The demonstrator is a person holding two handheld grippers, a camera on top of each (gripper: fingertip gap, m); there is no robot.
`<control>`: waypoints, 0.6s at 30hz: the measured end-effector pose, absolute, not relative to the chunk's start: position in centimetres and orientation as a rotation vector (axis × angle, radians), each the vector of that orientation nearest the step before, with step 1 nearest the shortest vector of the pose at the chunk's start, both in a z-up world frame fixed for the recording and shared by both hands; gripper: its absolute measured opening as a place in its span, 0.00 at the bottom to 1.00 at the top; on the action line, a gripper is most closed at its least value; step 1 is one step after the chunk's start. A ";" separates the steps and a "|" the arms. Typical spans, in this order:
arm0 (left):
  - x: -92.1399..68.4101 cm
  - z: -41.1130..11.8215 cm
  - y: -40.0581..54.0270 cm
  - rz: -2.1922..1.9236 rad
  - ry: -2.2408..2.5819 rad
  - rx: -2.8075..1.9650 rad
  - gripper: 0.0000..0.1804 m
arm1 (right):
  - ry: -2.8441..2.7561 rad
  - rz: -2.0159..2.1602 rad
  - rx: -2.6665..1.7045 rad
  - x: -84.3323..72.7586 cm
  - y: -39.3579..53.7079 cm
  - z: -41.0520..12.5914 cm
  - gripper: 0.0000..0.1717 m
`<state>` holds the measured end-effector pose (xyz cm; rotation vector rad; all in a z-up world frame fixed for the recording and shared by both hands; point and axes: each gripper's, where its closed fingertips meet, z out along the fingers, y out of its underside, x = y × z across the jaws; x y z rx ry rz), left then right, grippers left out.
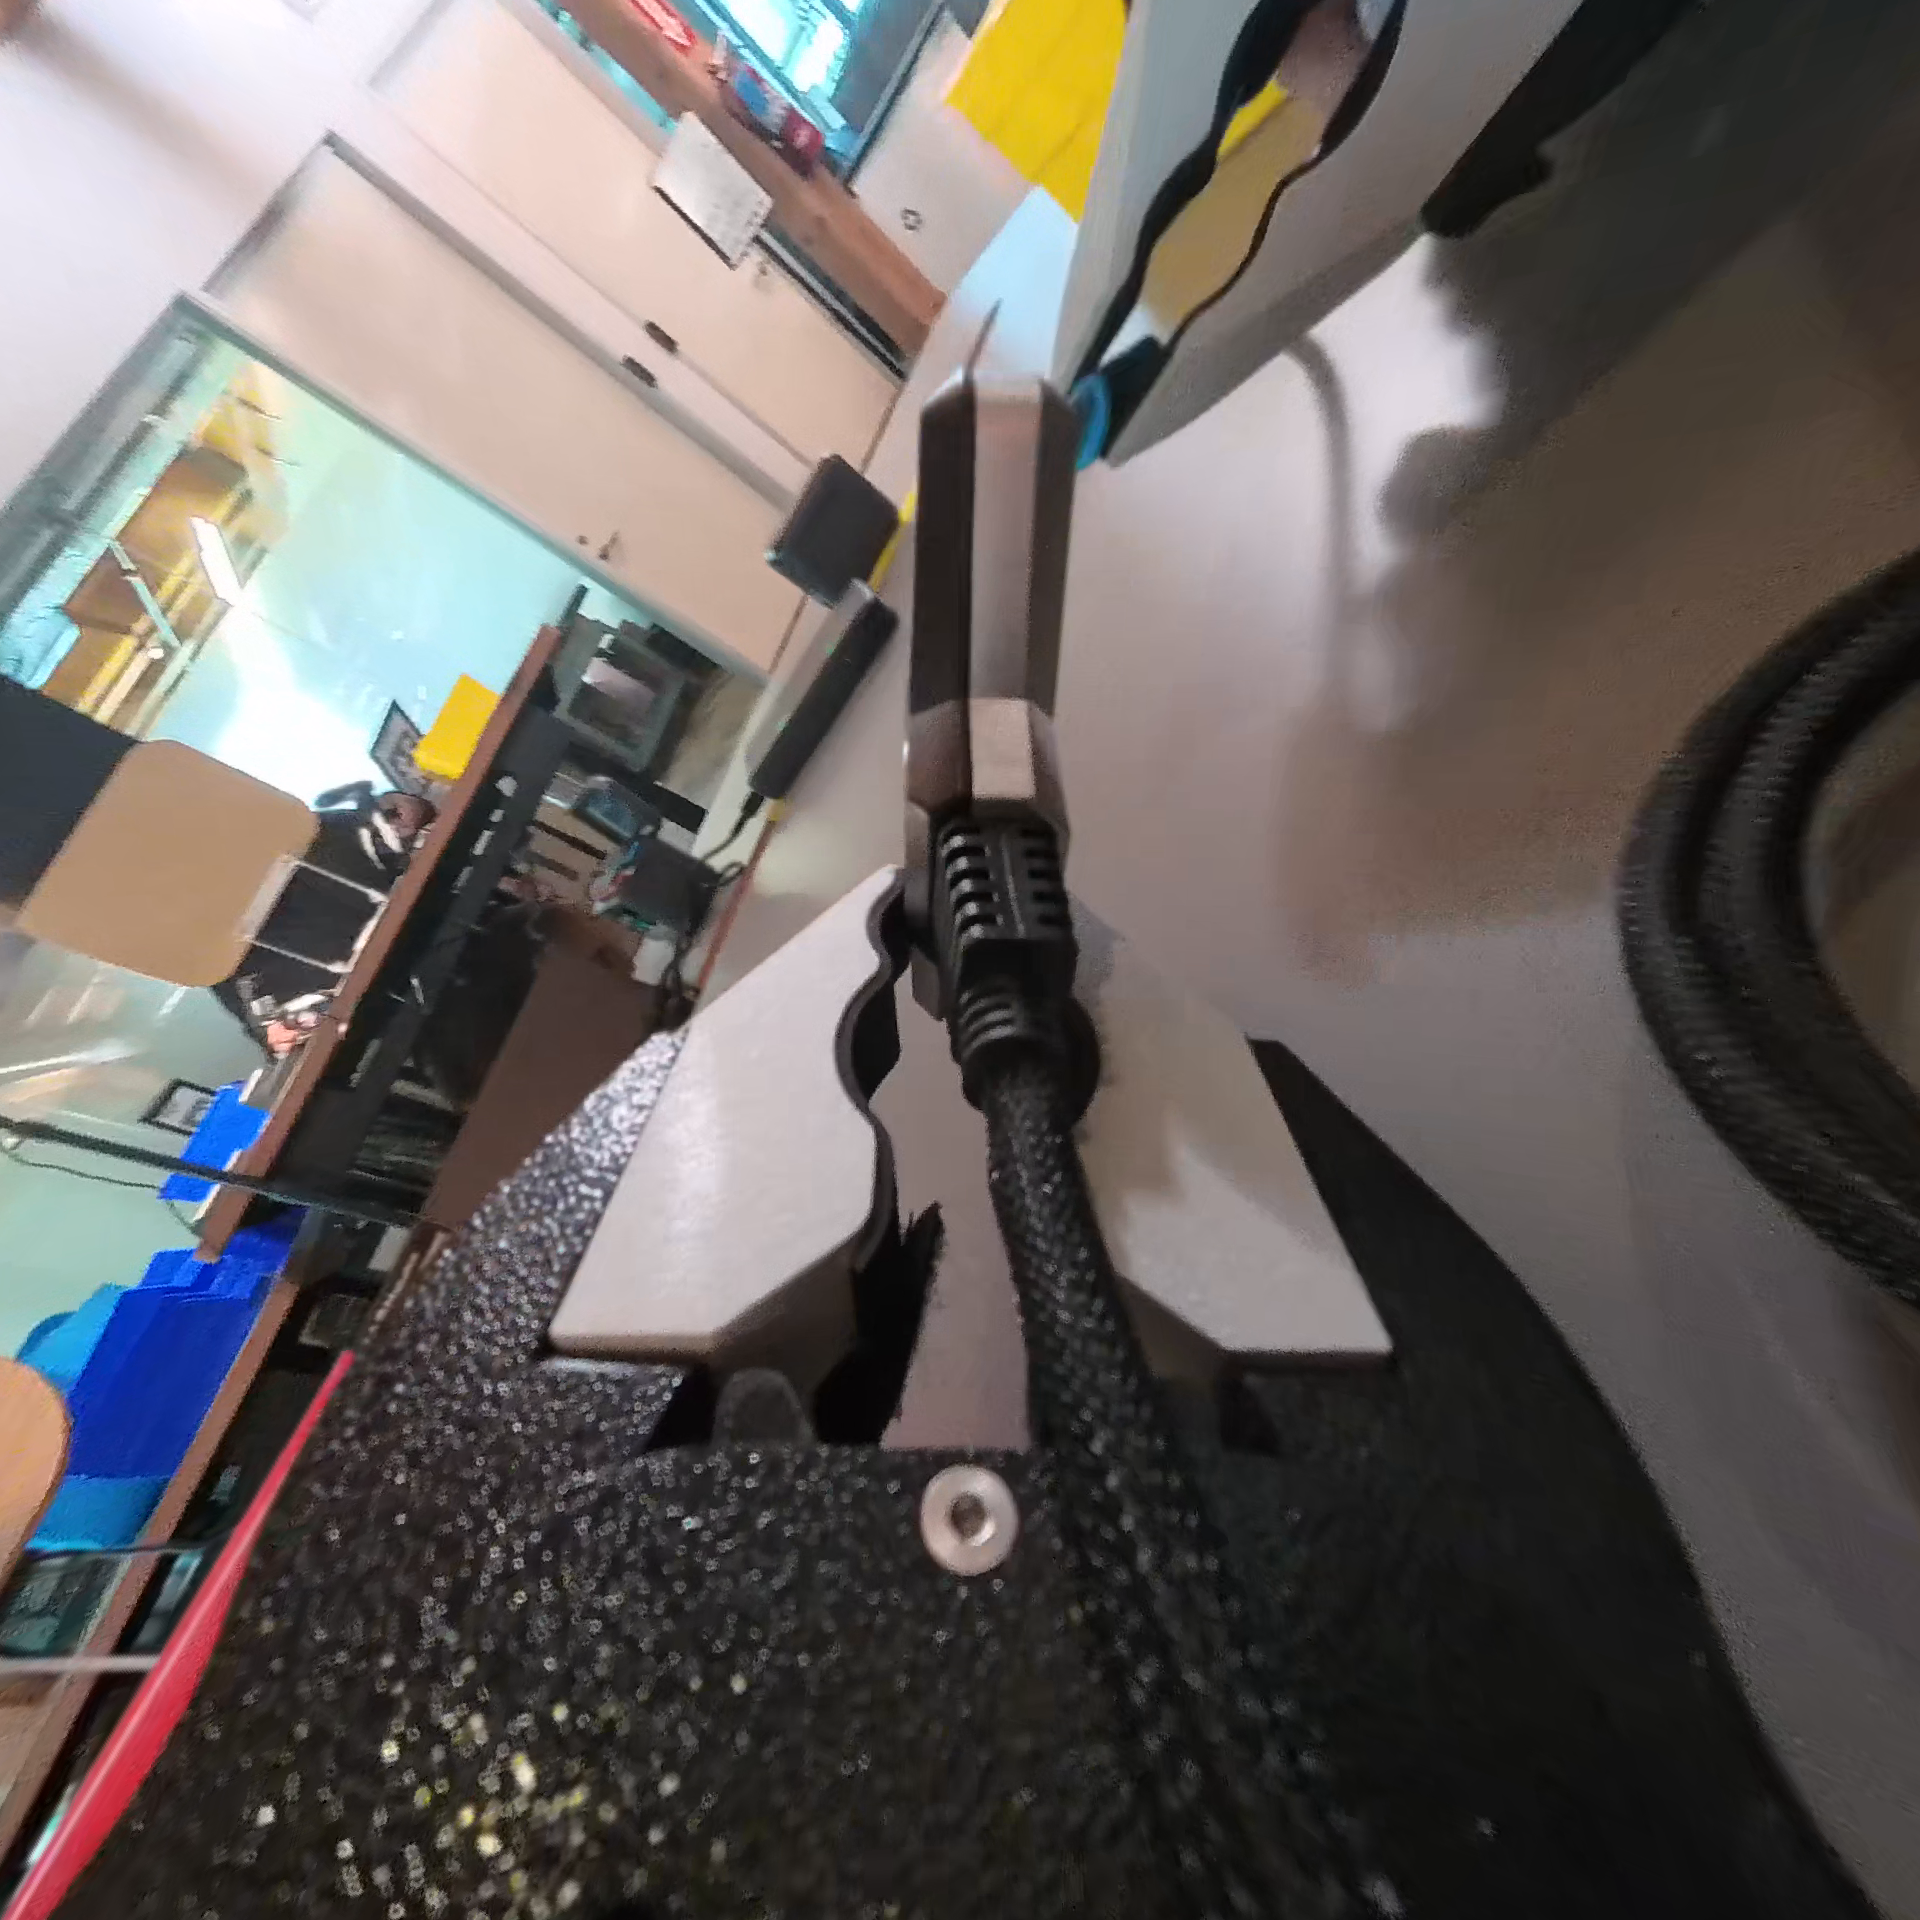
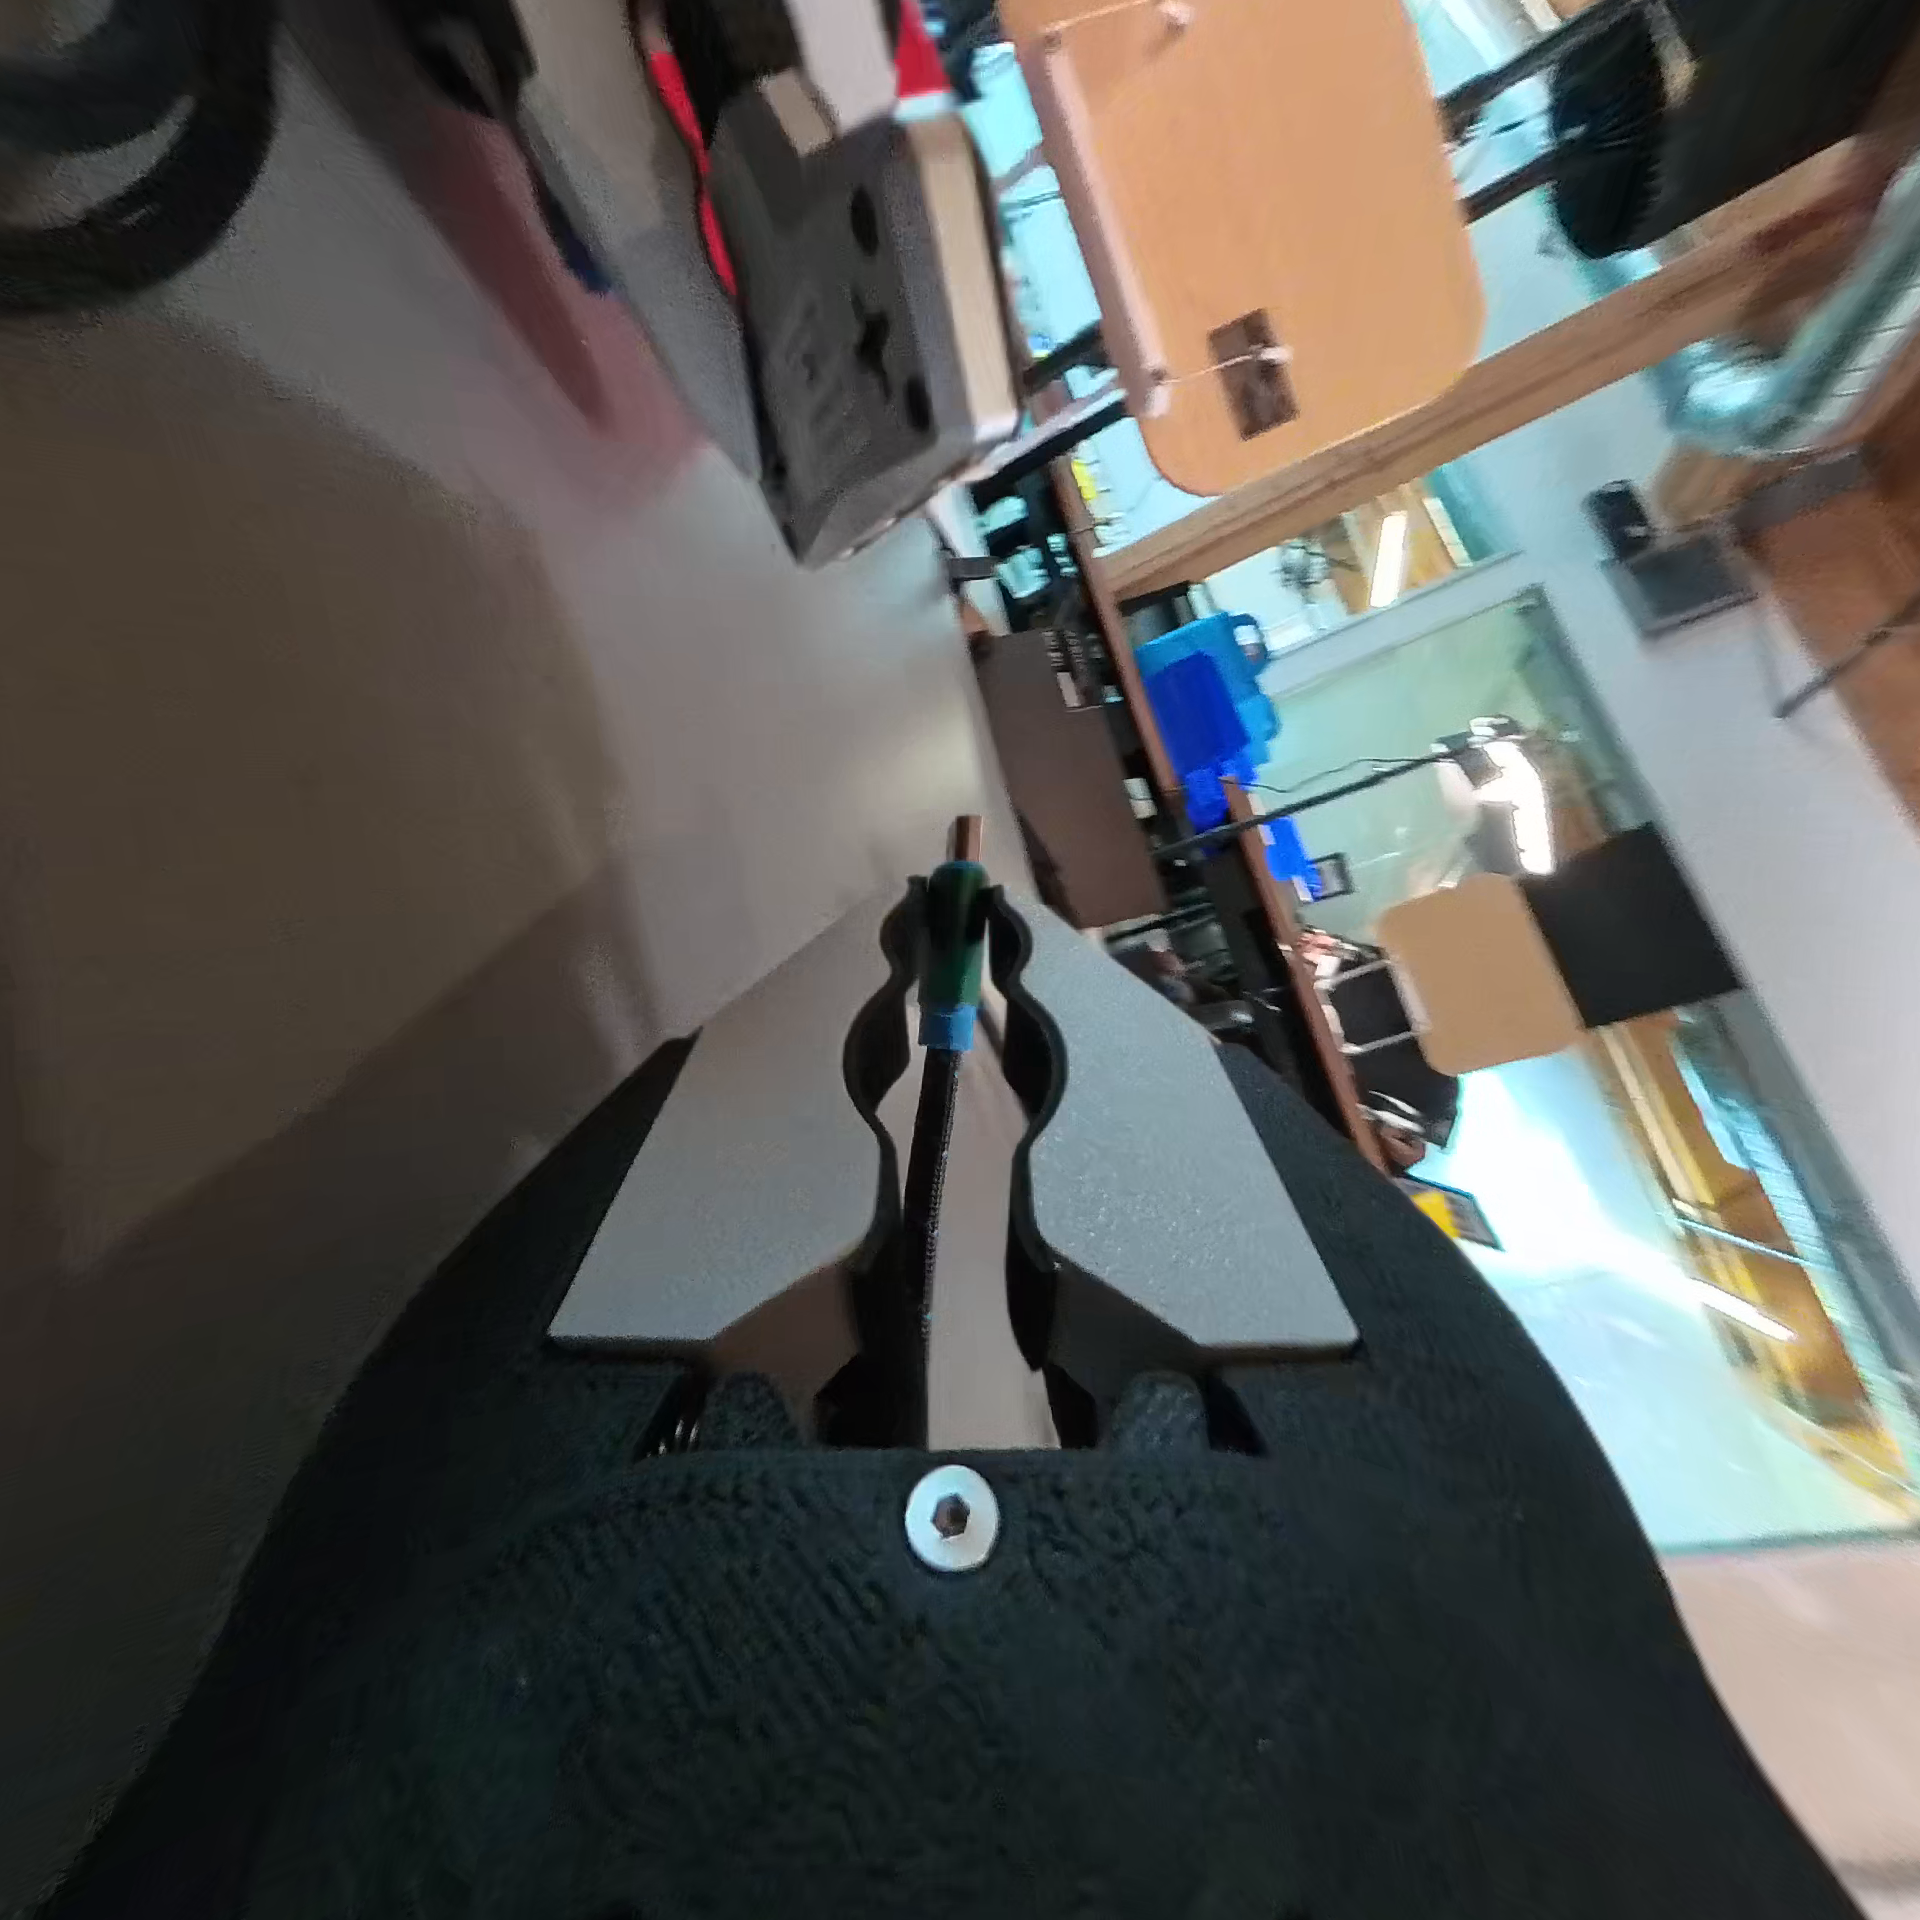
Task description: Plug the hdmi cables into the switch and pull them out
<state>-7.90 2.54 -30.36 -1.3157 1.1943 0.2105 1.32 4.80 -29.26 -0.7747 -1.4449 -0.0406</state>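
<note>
Left tool [image 1: 992, 914] is clamped on a black braided cable's strain relief [image 1: 997, 883], its grey plug [image 1: 987, 582] pointing to 12 o'clock above the desk [image 1: 1299, 727]. Right tool [image 2: 951, 940] pinches a green plug [image 2: 951, 925]. The switch is possibly the black box [image 1: 831, 530] at 11 o'clock.

1. Grippers: 2. Left gripper [image 1: 987, 925] is clamped on a black cable end; right gripper [image 2: 951, 935] is clamped on a green plug.
2. HDMI plugs in the grip: 2. One grey metal plug [image 1: 987, 582], one green plug [image 2: 951, 935] w/ a blue band.
3. Braided black cables: 2 running back thru the fingers, the thick cable [image 1: 1081, 1247] and the thin cable [image 2: 930, 1174].
4. Coiled black cable [image 1: 1756, 935] on the table [image 1: 1455, 644]: 1 coil.
5. Flat black boxes near the table edge: 2, the square box [image 1: 836, 530] and the long box [image 1: 826, 686].
6. Blue bins: approx. 1 stack [image 2: 1210, 686]; exact no. can't be told.
</note>
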 end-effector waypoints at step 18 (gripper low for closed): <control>-7.9 -30.1 3.9 0.144 1.166 -1.322 0.12 | -1.036 -0.197 -1.099 22.9 2.1 0.2 0.07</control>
